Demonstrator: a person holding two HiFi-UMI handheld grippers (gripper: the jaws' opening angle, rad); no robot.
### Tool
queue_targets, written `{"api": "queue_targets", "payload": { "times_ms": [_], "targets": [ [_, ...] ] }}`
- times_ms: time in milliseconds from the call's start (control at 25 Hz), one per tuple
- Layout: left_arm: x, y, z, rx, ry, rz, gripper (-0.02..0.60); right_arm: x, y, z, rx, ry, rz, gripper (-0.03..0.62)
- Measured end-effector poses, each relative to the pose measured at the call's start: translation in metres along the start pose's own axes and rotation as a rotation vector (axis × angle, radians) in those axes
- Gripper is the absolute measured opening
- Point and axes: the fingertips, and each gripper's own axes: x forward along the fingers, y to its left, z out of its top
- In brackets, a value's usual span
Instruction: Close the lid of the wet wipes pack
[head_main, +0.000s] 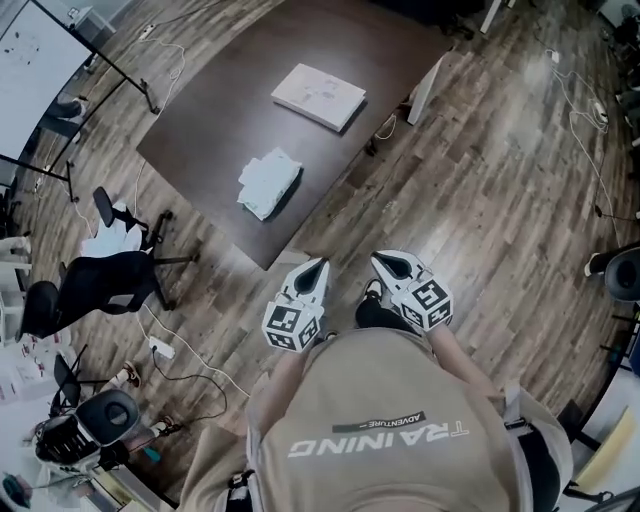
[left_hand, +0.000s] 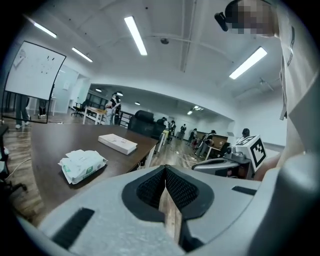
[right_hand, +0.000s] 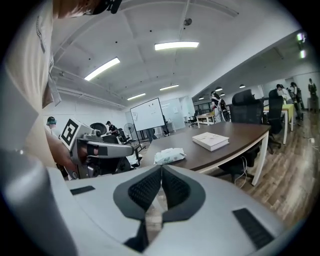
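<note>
Dark table (head_main: 210, 120) on plank floor (head_main: 480, 180) bears wet wipes pack (head_main: 268, 182), white box (head_main: 320, 96)

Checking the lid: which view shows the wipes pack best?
Left gripper view: the wet wipes pack is nearest and largest there. Head view shows it small from above; right gripper view shows it small, side-on.

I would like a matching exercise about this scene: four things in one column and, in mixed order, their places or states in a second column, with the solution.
Things:
1. wet wipes pack
2. flat white box
3. left gripper
4. black chair

Places or states:
A. on the floor, beside the table
B. on the table, far side
C. shut, empty, above the floor
D. on the table, nearer the person

Pairs: 1-D, 2-B, 3-C, 4-A.
</note>
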Motion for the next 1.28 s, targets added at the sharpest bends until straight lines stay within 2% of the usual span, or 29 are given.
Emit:
{"api": "queue_targets", "payload": {
  "times_ms": [80,240,360,520,680,800,920,1160,1280],
  "targets": [
    [0.011,0.001,0.002,-0.01,0.016,0.03,0.011,0.004,-0.02,0.0,-0.006,0.016,0.021,0.015],
    [0.039,0.014,0.015,-0.009,0.002,0.093,0.011,0.021,-0.067,0.004,-0.109,0.062,0.051,0.015],
    [0.043,0.022,0.018,-0.029,0.013,0.127,0.011,0.03,-0.072,0.007,-0.095,0.07,0.093,0.015],
    [0.069,0.019,0.02,0.01,0.05,0.098,0.011,0.037,-0.088,0.002,-0.073,0.073,0.093,0.015],
    [0.099,0.017,0.032,0.064,0.017,0.024,0.011,0.054,-0.1,0.004,-0.058,0.035,0.079,0.015],
    [0.11,0.026,0.025,0.034,0.016,0.014,0.011,0.057,-0.099,0.008,-0.035,0.031,0.071,0.015],
    [0.121,0.042,0.023,-0.008,0.016,0.014,0.011,0.056,-0.111,0.025,-0.057,0.001,0.026,0.015],
    [0.137,0.092,0.055,-0.043,-0.056,0.045,0.011,0.087,-0.14,0.072,-0.146,0.016,0.019,0.015],
    [0.131,0.12,0.068,-0.053,-0.08,0.061,0.011,0.113,-0.136,0.097,-0.178,-0.001,0.022,0.015]
  ]
}}
